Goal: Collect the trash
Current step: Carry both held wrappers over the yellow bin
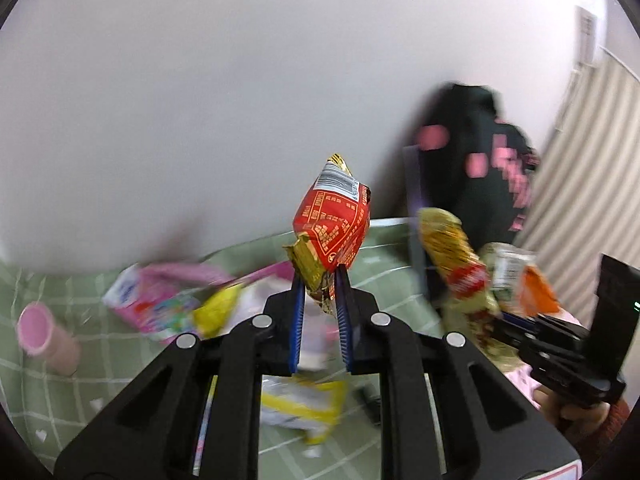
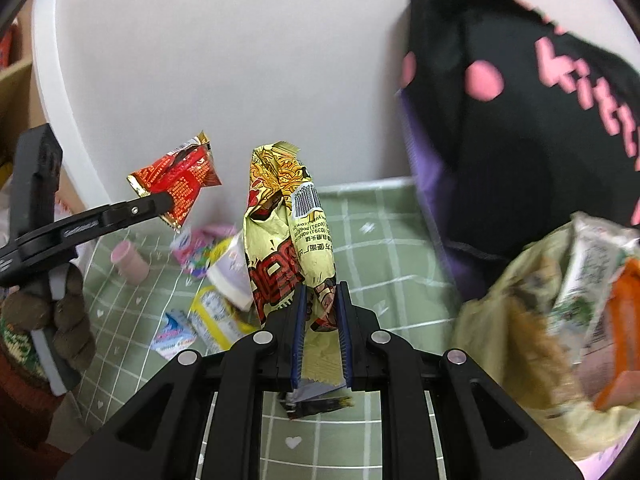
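At the lower centre of the left wrist view, the left gripper (image 1: 320,280) is clenched on a crumpled red-and-gold foil snack wrapper (image 1: 332,226) held above the green checked desk (image 1: 120,360). The right gripper (image 2: 322,300) grips a tall yellow printed noodle packet (image 2: 288,240) at centre frame — upright. Farther back on the desk lie a pink cup (image 2: 130,261) and pink and yellow wrappers (image 2: 200,252) — blurred.

Perhaps "(0391)" on yellow wrapper (image 2: 288,240)
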The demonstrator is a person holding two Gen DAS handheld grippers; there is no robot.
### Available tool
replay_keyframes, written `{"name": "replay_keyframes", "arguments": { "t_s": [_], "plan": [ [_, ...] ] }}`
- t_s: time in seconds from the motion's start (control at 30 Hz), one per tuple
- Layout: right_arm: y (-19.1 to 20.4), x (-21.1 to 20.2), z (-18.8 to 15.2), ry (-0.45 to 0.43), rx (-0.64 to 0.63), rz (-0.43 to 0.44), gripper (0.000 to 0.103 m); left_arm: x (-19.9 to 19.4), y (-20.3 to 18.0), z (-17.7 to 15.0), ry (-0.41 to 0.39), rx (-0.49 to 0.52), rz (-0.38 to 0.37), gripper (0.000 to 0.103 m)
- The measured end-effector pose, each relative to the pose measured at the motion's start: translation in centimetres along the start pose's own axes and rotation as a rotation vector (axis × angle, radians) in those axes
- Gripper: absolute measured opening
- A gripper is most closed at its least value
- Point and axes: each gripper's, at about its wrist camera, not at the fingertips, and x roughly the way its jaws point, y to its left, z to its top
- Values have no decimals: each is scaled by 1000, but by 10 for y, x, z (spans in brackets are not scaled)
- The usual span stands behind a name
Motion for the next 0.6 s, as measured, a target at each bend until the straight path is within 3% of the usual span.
{"name": "replay_keyframes", "arguments": {
  "t_s": [0.3, 0.6],
  "plan": [
    [-57, -70, 12, -149, 71, -156, 15, 14, -100, 24, -1, 173, -223, 14],
    [-111, -127, 2, -222, 153, -306, 15, 50, -171, 18, 75, 273, -351, 14]
  ]
}}
